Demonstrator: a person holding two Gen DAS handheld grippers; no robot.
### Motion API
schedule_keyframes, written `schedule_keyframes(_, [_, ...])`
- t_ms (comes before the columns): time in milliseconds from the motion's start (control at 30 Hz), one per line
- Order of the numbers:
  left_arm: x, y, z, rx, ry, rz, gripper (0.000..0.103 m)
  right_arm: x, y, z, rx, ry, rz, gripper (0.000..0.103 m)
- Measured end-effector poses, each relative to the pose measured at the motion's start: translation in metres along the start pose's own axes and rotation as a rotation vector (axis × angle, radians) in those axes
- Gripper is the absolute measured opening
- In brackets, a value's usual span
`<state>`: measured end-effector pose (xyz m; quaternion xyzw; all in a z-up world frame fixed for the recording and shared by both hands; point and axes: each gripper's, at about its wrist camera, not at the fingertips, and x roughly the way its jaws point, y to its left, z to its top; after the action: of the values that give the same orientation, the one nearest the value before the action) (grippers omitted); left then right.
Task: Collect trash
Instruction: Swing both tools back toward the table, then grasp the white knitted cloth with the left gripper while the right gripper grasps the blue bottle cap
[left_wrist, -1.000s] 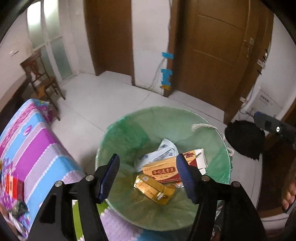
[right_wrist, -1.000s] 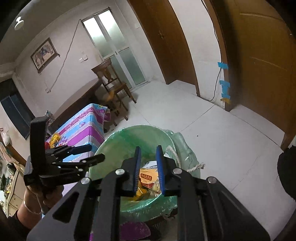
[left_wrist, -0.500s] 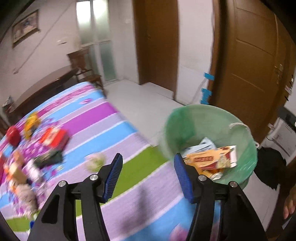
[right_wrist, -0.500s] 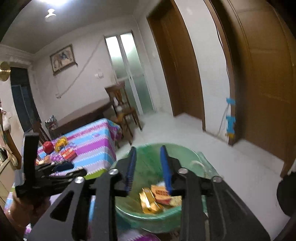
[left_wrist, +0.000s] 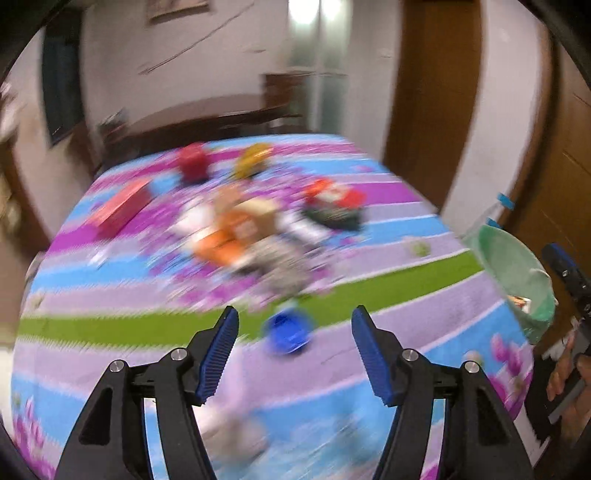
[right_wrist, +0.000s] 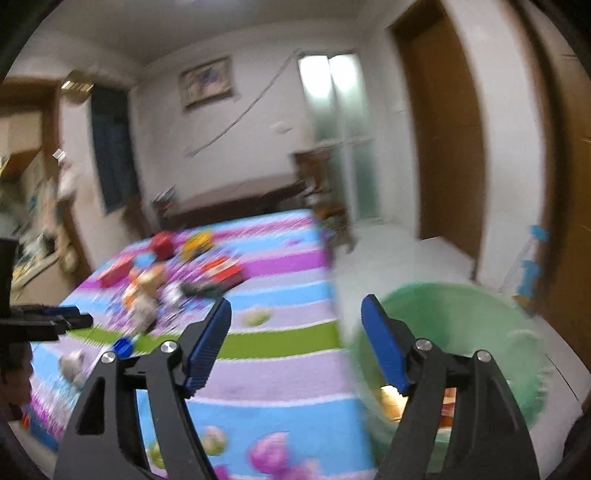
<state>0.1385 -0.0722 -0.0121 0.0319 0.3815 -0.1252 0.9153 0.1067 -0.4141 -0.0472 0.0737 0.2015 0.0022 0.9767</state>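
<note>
Blue-padded and spread wide, the left gripper (left_wrist: 294, 350) holds nothing in the left wrist view and hangs over a striped tablecloth (left_wrist: 369, 310). Just ahead of its jaws lies a small blue cap-like object (left_wrist: 288, 334), too blurred to name. Farther across the cloth sits a heap of litter (left_wrist: 255, 229): an orange packet, red wrappers, a red box (left_wrist: 122, 206) and a yellow item (left_wrist: 253, 162). At the table's right edge stands the green-lined bin (left_wrist: 517, 273), with a little packaging showing inside. Judging by that, a few pieces are binned and most of the trash is left on the table.

In the right wrist view the right gripper (right_wrist: 295, 343) is likewise spread and empty, poised between the table edge and the bin (right_wrist: 461, 317), which sits on the floor touching or just beside the cloth. Cartons show at its bottom. The same litter (right_wrist: 177, 273) lies well away across the table, and the blue object (right_wrist: 123, 347) is near the left gripper (right_wrist: 55, 321). A wooden chair (right_wrist: 325, 192) and a dark table stand beyond, clear of the work. Nothing blocks either claw; motion blur hides finer detail.
</note>
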Motion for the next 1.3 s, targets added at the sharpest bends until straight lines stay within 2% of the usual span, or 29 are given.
schedule_keyframes(133, [-0.018, 0.045, -0.033, -0.124, 0.062, 0.022, 0.076, 0.025, 0.04, -0.001, -0.06, 0.069, 0.121, 0.078])
schedule_keyframes(200, [-0.019, 0.051, -0.05, -0.157, 0.09, 0.014, 0.077, 0.034, 0.056, -0.003, -0.068, 0.102, 0.175, 0.079])
schedule_keyframes(300, [-0.008, 0.048, -0.064, -0.176, 0.102, 0.045, 0.077, 0.058, 0.085, -0.006, -0.12, 0.202, 0.284, 0.079])
schedule_keyframes(333, [-0.003, 0.044, -0.066, -0.179, 0.106, 0.055, 0.075, 0.067, 0.096, -0.009, -0.144, 0.246, 0.334, 0.079])
schedule_keyframes(400, [0.01, 0.048, -0.072, -0.207, 0.121, 0.071, 0.066, 0.081, 0.113, -0.012, -0.187, 0.311, 0.403, 0.079])
schedule_keyframes(467, [0.021, 0.051, -0.075, -0.242, 0.137, 0.053, 0.061, 0.094, 0.131, -0.013, -0.229, 0.379, 0.496, 0.078])
schedule_keyframes(533, [0.02, 0.053, -0.076, -0.256, 0.102, 0.06, 0.056, 0.104, 0.148, -0.014, -0.264, 0.432, 0.575, 0.078])
schedule_keyframes(567, [0.019, 0.053, -0.077, -0.264, 0.095, 0.053, 0.049, 0.105, 0.153, -0.016, -0.286, 0.445, 0.601, 0.078])
schedule_keyframes(633, [0.02, 0.053, -0.078, -0.268, 0.083, 0.043, 0.046, 0.113, 0.169, -0.018, -0.341, 0.478, 0.649, 0.078])
schedule_keyframes(833, [0.02, 0.055, -0.078, -0.239, 0.09, 0.023, 0.045, 0.129, 0.206, -0.03, -0.469, 0.512, 0.633, 0.077])
schedule_keyframes(900, [0.021, 0.055, -0.078, -0.218, 0.093, 0.018, 0.046, 0.134, 0.215, -0.034, -0.495, 0.533, 0.63, 0.069])
schedule_keyframes(967, [0.021, 0.053, -0.078, -0.196, 0.087, 0.023, 0.047, 0.14, 0.221, -0.04, -0.521, 0.56, 0.605, 0.054])
schedule_keyframes(1033, [0.022, 0.053, -0.078, -0.193, 0.082, 0.019, 0.047, 0.139, 0.223, -0.043, -0.548, 0.541, 0.572, 0.049])
schedule_keyframes(1067, [0.022, 0.054, -0.079, -0.193, 0.079, 0.016, 0.047, 0.139, 0.222, -0.043, -0.549, 0.533, 0.557, 0.04])
schedule_keyframes(1300, [0.019, 0.061, -0.08, -0.206, 0.069, -0.03, 0.042, 0.141, 0.221, -0.041, -0.543, 0.517, 0.551, 0.038])
